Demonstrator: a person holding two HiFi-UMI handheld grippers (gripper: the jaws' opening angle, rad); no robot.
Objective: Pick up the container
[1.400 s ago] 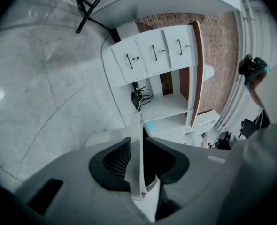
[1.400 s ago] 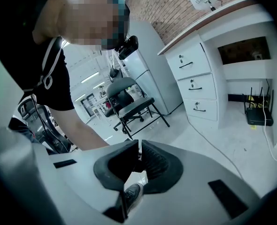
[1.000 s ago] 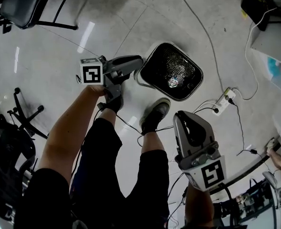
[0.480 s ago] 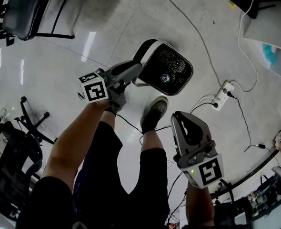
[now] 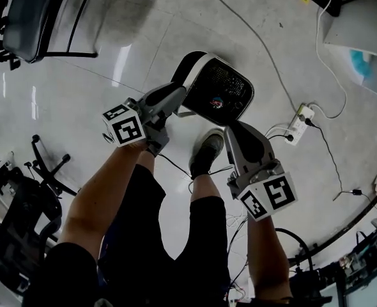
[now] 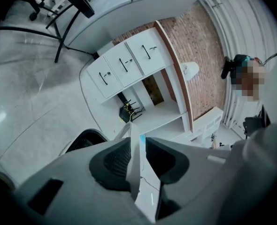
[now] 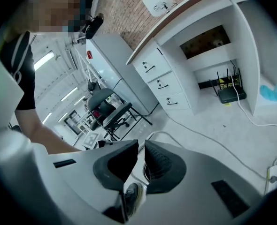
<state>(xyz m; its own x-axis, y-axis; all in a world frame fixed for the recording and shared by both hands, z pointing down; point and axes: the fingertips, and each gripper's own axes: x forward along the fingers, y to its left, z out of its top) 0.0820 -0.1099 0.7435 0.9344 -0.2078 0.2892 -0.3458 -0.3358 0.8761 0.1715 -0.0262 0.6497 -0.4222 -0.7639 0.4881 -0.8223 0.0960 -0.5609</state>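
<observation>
Container (image 5: 236, 85), white walls and black mesh inside, was recorded tilted at upper centre of the head view. Its thin white wall was clamped between the jaws of the left gripper (image 5: 179, 93) at its left rim. The right gripper (image 5: 236, 130), just below it, was noted empty with jaws narrowly apart, a shoe (image 5: 207, 152) beneath

container (image 5: 222, 89): white rim, black mesh inside
left gripper (image 5: 179, 96): grey, black pads
cube (image 5: 123, 125): black-and-white squares
floor (image 5: 144, 31): pale grey
</observation>
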